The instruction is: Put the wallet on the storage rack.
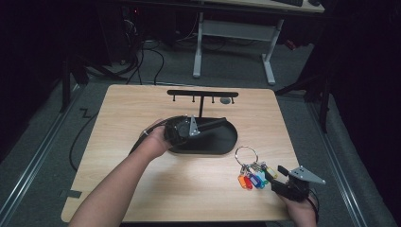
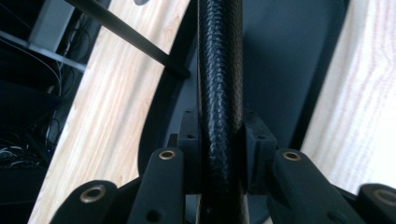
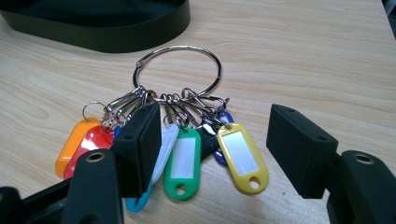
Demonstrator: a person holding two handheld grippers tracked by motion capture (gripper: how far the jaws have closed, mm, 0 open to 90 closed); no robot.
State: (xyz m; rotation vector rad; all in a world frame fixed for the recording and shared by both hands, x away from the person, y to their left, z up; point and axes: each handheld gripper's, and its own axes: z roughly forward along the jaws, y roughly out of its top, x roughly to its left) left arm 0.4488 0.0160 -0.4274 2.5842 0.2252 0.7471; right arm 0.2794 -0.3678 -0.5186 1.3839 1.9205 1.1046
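while left gripper (image 1: 208,125) clamps tray rim (image 2: 219,93), key ring (image 3: 177,70) flat

rack post (image 1: 201,107) behind tray (image 1: 222,144), front table (image 1: 189,189) bare

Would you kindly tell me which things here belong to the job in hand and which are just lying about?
In use:
- black stand, its base rim clamped in the left gripper
- key ring with coloured tags, lying between the open pads of the right gripper

Lying about:
- small grey thing by the stand's top bar
- white desk frame on the floor behind the table
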